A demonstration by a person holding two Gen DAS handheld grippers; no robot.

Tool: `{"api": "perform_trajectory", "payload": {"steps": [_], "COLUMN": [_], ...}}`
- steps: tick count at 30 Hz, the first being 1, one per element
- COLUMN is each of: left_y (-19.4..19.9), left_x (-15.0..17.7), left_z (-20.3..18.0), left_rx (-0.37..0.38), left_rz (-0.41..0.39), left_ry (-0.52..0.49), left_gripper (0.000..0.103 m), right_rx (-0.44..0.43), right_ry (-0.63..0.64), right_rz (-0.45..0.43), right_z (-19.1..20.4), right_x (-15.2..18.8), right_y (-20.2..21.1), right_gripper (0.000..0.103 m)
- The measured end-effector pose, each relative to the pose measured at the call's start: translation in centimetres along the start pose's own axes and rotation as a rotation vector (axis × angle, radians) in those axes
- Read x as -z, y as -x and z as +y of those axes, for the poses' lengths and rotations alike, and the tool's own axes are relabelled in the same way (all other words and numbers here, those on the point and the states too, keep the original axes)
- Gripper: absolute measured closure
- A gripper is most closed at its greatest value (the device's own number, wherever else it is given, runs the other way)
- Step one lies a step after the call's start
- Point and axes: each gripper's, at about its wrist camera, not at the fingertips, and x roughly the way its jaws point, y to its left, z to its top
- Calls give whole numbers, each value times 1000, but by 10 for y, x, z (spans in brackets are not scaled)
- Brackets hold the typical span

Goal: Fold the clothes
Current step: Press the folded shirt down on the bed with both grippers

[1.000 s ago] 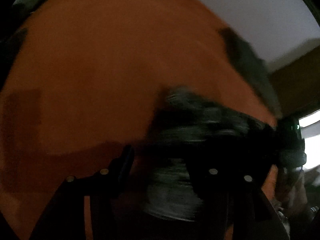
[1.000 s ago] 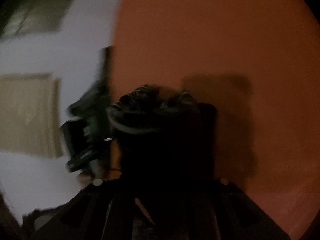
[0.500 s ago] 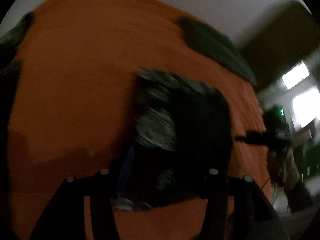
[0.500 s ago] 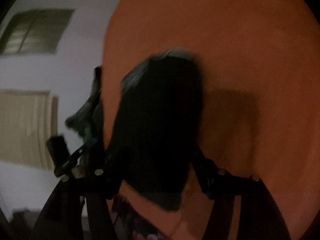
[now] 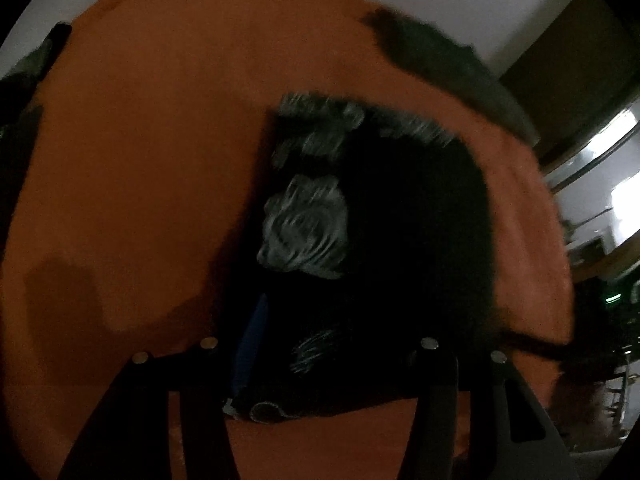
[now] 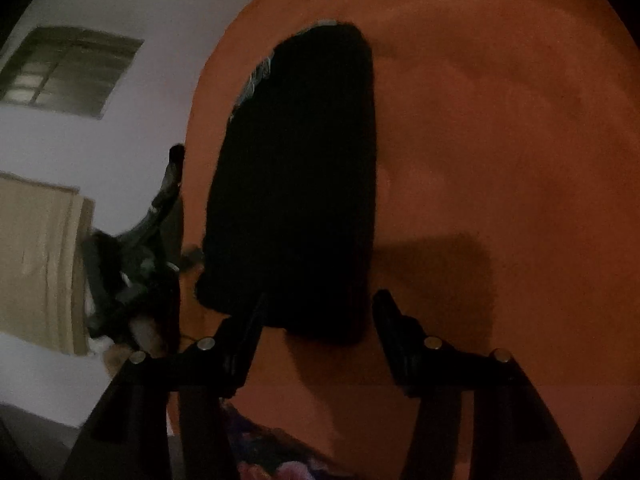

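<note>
A folded black garment with a grey-white print (image 5: pixel 380 216) lies flat on the orange surface (image 5: pixel 140 160). In the left wrist view my left gripper (image 5: pixel 332 344) hangs just over its near edge with fingers spread wide, holding nothing. In the right wrist view the same garment (image 6: pixel 296 184) shows as a dark folded rectangle. My right gripper (image 6: pixel 320 308) is open at its near end, and its fingers (image 6: pixel 394 312) are clear of the cloth.
Another dark green garment (image 5: pixel 448 68) lies at the far right edge of the orange surface (image 6: pixel 500 120). More dark cloth (image 5: pixel 28 72) sits at the far left edge. A patterned fabric (image 6: pixel 272 464) lies below the right gripper. The scene is dim.
Both grippers were shut on the bunched garment a second ago. They have laid it down flat, opened, and drawn back from it.
</note>
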Motion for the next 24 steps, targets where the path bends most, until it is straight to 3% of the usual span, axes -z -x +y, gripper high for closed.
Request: {"api": "perform_trajectory", "payload": {"steps": [5, 8, 9, 10, 11, 13, 15, 17, 19, 24], "left_y": [-11, -48, -58, -57, -56, -38, -34, -51, -73, -71], "left_x": [-22, -25, -25, -26, -28, -28, -26, -23, -15, -1], "left_z": [-28, -27, -24, -24, -23, -25, -21, -13, -12, -45], "left_rx": [85, 34, 12, 6, 1, 34, 53, 55, 28, -133], "left_rz": [-7, 50, 65, 53, 40, -13, -20, 40, 51, -36], "left_ry": [-94, -62, -48, -30, -11, 19, 69, 120, 88, -89], "left_gripper": [48, 48, 48, 50, 51, 50, 50, 50, 50, 49], "right_rx": [-176, -290, -330, -346, -356, -312, -216, -80, 28, 55], "right_ry": [-40, -188, -242, -271, -294, -247, -212, -149, -83, -52], "right_rz": [-4, -13, -12, -18, -27, -47, -1, 38, 75, 113], "right_z": [-6, -35, -46, -49, -52, -25, -12, 4, 6, -6], "right_x": [-4, -16, -19, -20, -19, -18, -20, -23, -31, -43], "right_y": [-32, -36, -32, -24, -16, 0, 16, 14, 4, -18], "right_gripper": [48, 53, 79, 91, 92, 93, 94, 94, 94, 90]}}
